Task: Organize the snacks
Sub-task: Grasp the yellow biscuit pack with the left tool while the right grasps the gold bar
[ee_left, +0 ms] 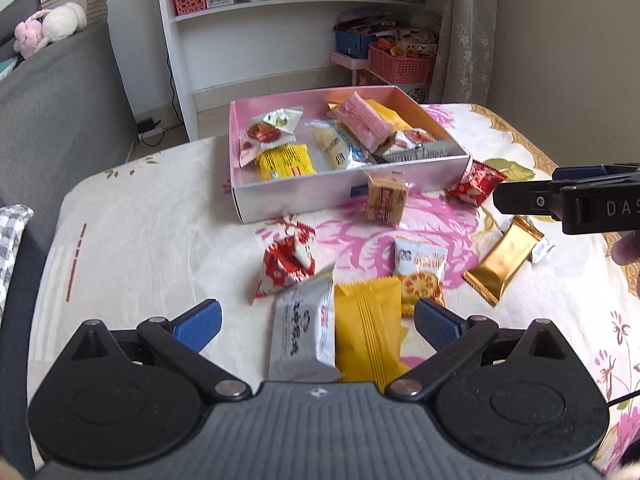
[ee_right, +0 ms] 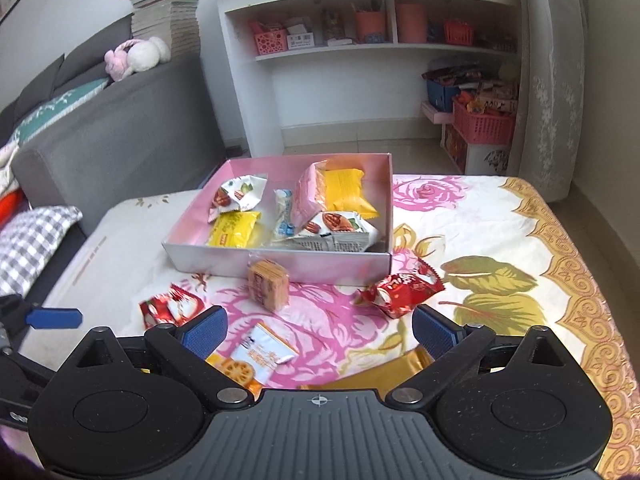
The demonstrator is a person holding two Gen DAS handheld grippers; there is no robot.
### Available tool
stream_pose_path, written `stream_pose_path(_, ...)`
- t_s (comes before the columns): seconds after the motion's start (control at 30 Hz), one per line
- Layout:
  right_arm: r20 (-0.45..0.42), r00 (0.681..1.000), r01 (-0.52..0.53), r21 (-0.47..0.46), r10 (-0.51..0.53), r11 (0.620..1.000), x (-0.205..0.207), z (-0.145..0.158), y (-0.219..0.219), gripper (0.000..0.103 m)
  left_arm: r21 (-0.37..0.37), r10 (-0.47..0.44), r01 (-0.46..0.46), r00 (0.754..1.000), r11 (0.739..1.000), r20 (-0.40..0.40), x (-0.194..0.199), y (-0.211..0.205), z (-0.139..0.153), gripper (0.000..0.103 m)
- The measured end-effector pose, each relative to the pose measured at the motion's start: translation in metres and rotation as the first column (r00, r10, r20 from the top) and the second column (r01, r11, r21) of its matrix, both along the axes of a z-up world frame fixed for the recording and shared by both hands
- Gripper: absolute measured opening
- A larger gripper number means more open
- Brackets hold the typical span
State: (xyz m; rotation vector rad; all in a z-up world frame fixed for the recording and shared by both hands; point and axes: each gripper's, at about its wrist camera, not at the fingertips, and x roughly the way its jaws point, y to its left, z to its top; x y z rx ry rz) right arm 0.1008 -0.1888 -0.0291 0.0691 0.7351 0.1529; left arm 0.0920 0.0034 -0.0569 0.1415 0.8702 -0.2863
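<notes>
Both our left gripper [ee_left: 317, 322] and right gripper [ee_right: 320, 330] are wide open and empty, so with the white packet [ee_left: 304, 332] and yellow packet [ee_left: 370, 332] touching, we'd probably pinch both.

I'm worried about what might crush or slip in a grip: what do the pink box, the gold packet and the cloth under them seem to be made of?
Pink box: probably thin cardboard with a smooth printed finish; straight folded walls, sharp corners.
Gold packet: likely metallised plastic film, glossy; it shines and has crimped, serrated ends.
Cloth: woven fabric, matte, with a printed floral pattern and soft wrinkles.
</notes>
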Motion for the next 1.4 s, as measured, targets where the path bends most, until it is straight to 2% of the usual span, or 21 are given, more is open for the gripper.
stream_pose_path(0.2, -0.025, 0.999, -0.032, -0.108, 0.030, 0.994, -0.010, -0.021, 0.000, 0.100, 0.024, -0.033, 0.034, 0.999, 0.999, -0.037, -0.015, -0.002, -0.015, 0.103)
stream_pose_path(0.4, -0.114, 0.993, -0.045, -0.172, 0.025, 0.984, -0.010, -0.044, -0.001, 0.100, 0.010, -0.073, 0.075, 0.989, 0.997, -0.128, -0.022, -0.005, -0.029, 0.099)
stream_pose_path(0.5, -0.167, 0.986, -0.013, -0.159, -0.014, 0.987, -0.006, -0.052, -0.004, 0.100, -0.009, -0.087, 0.087, 0.983, 0.996, -0.161, -0.023, -0.008, -0.032, 0.096)
stream_pose_path(0.73, -0.240, 0.965, 0.092, -0.070, -0.107, 0.993, 0.010, -0.066, -0.012, 0.100, -0.038, -0.092, 0.086, 0.978, 0.996, -0.187, -0.021, -0.016, -0.040, 0.077)
stream_pose_path(0.87, -0.246, 0.952, 0.177, -0.033, -0.180, 0.984, 0.018, -0.071, -0.014, 0.100, -0.040, -0.091, 0.085, 0.978, 0.996, -0.186, -0.019, -0.019, -0.045, 0.068)
stream_pose_path(1.07, -0.222, 0.942, 0.250, -0.027, -0.250, 0.968, 0.027, -0.077, -0.011, 0.100, -0.035, -0.093, 0.089, 0.985, 0.995, -0.144, -0.018, -0.022, -0.047, 0.064)
stream_pose_path(1.27, -0.217, 0.951, 0.203, -0.103, -0.221, 0.974, 0.027, -0.081, -0.005, 0.100, -0.051, -0.084, 0.078, 0.989, 0.996, -0.120, -0.013, -0.020, -0.048, 0.058)
stream_pose_path(1.4, -0.230, 0.956, 0.163, -0.105, -0.183, 0.981, 0.018, -0.080, -0.010, 0.100, -0.061, -0.078, 0.071, 0.990, 0.996, -0.117, -0.012, -0.017, -0.048, 0.056)
